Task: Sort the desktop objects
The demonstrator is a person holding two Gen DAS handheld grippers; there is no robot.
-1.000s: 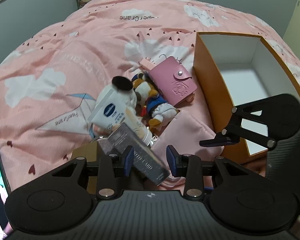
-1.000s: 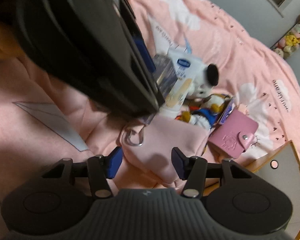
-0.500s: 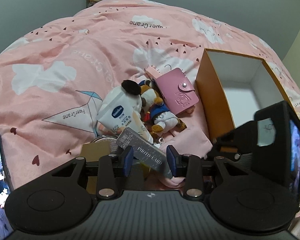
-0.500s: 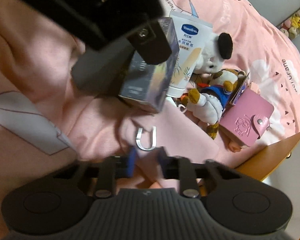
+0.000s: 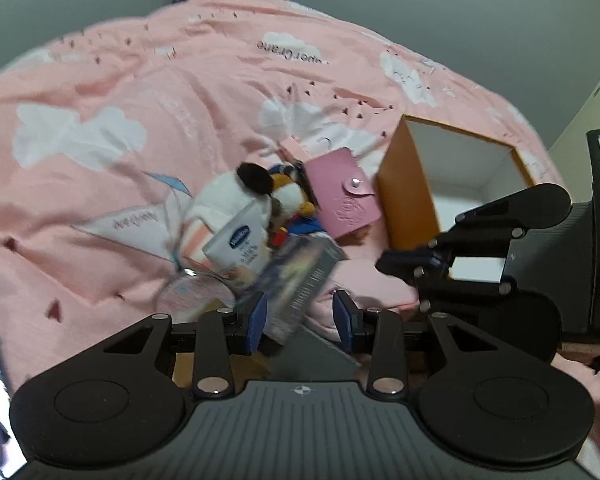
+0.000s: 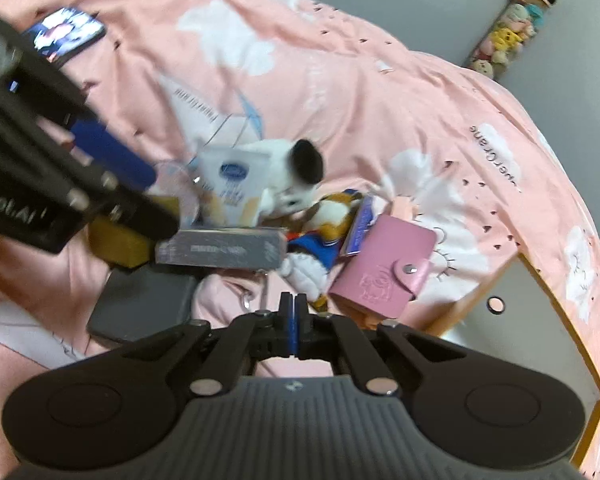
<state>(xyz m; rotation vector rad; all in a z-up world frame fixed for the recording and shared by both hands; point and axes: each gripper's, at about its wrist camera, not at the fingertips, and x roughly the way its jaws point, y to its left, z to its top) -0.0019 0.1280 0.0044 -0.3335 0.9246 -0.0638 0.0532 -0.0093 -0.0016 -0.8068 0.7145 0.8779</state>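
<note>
Pink bedding (image 5: 140,92) carries the whole pile.

Left view: the left gripper (image 5: 300,316) grips a dark card box (image 5: 300,276); its long axis tilts up and to the far right, toward the orange box (image 5: 404,200). That box looks empty, so sorting has barely begun. Tube (image 5: 240,240), plush (image 5: 236,196) and wallet (image 5: 340,196) remain outside.

Right view: the right gripper (image 6: 294,320) is fully closed. Whether it pinches the pink pouch (image 6: 228,296) beneath cannot be told. The card box (image 6: 220,250) lies horizontal across this picture, left of centre.
</note>
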